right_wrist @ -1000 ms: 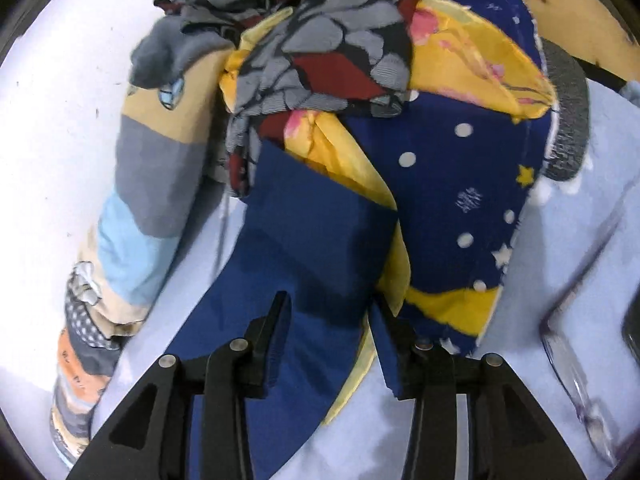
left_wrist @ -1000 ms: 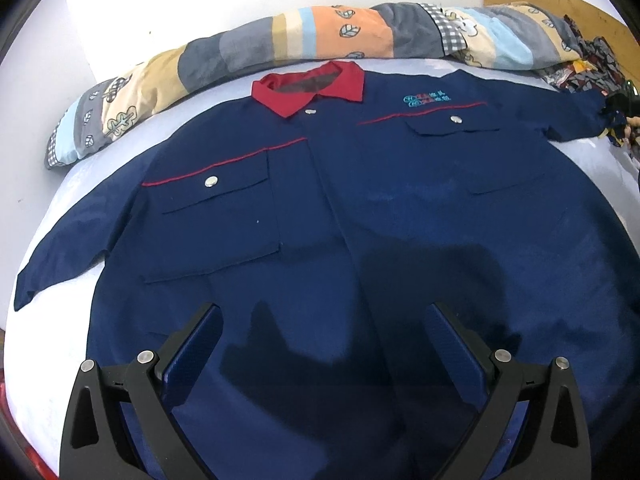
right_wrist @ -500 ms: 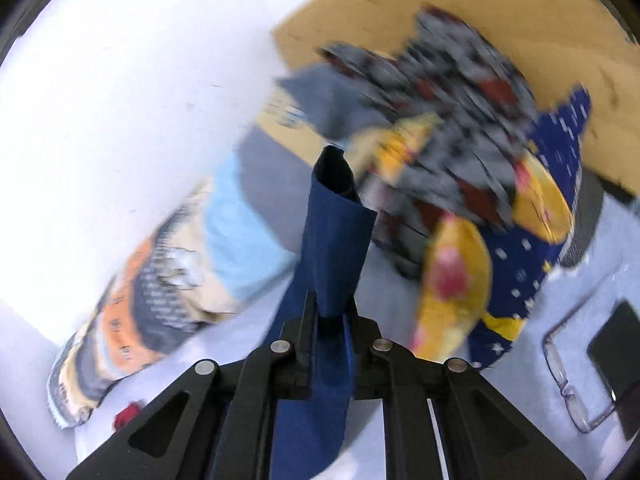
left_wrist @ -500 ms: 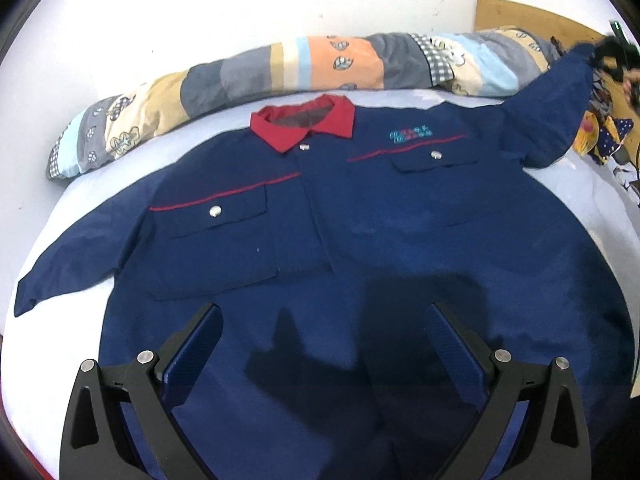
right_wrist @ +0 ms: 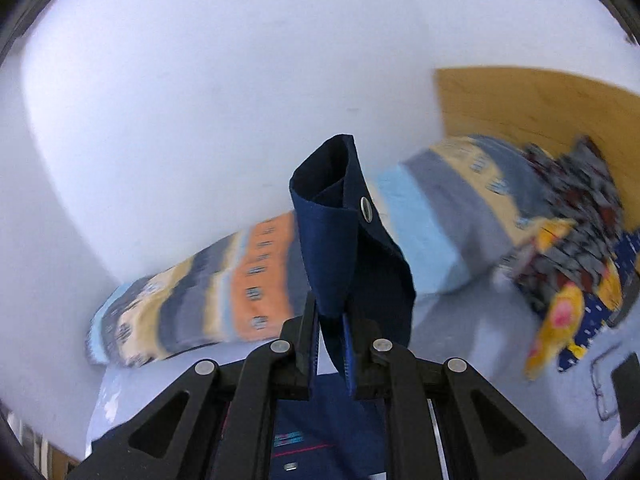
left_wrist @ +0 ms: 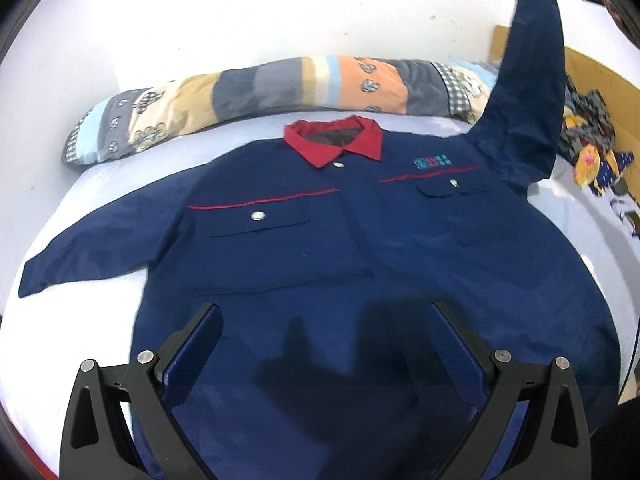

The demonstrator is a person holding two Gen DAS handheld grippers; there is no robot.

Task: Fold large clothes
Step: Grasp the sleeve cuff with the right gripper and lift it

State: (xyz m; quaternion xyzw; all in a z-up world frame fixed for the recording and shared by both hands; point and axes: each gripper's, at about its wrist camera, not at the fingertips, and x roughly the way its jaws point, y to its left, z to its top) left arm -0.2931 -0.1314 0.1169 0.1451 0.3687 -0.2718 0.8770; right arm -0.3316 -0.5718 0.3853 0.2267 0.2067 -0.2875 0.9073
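A navy work jacket [left_wrist: 360, 264] with a red collar [left_wrist: 332, 142] lies face up and spread flat on the bed. My left gripper [left_wrist: 320, 344] is open and empty, hovering over the jacket's lower hem. My right gripper [right_wrist: 332, 320] is shut on the jacket's right sleeve cuff [right_wrist: 336, 216], which sticks up past the fingers with a snap button showing. In the left wrist view that sleeve [left_wrist: 528, 96] is lifted high above the bed at the top right. The left sleeve [left_wrist: 88, 252] lies flat, stretched out to the left.
A long patchwork pillow [left_wrist: 272, 92] lies along the white wall behind the collar. A heap of patterned clothes [left_wrist: 588, 136] sits at the right by a wooden headboard [right_wrist: 532, 100]. Glasses [right_wrist: 600, 392] and a dark phone [right_wrist: 628, 396] lie on the sheet at the right.
My right gripper closed on the right sleeve cuff and raised it from the bed, swinging left toward the jacket. The left gripper drew back slightly, staying open.
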